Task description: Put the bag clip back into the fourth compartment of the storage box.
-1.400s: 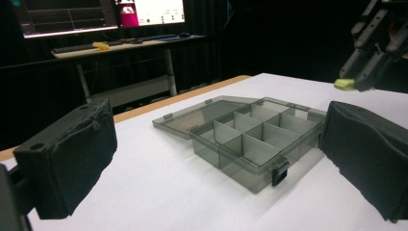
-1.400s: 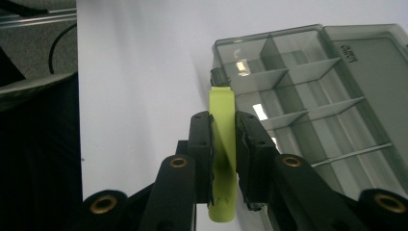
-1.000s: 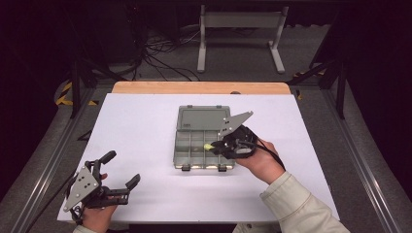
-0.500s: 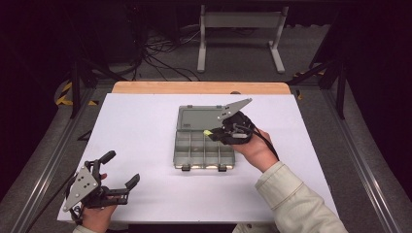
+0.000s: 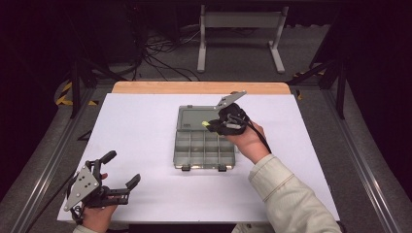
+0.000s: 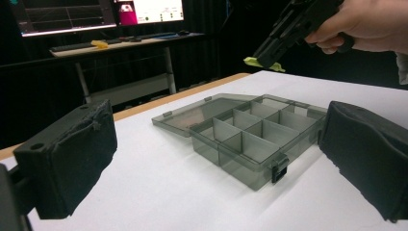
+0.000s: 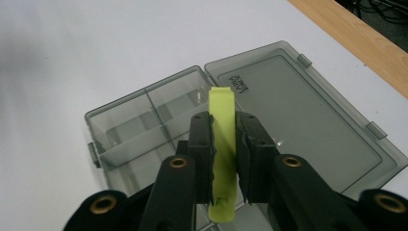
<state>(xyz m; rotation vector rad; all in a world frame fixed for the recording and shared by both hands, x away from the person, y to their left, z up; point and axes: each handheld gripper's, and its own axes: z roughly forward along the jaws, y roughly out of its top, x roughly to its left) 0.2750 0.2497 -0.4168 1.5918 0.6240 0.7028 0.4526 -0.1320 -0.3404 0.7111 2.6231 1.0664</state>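
Right gripper (image 5: 214, 125) shifted farther over organizer box (image 5: 204, 148) | pinching yellow-green strip (image 7: 223, 149) | left gripper (image 5: 121, 170) spread, unmoved

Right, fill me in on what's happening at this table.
A person works with two handheld grippers. The right gripper is shut on a yellow-green strip, held above the open compartment box, whose lid lies flat behind it. The left gripper sits open near the table's front left corner, holding nothing.
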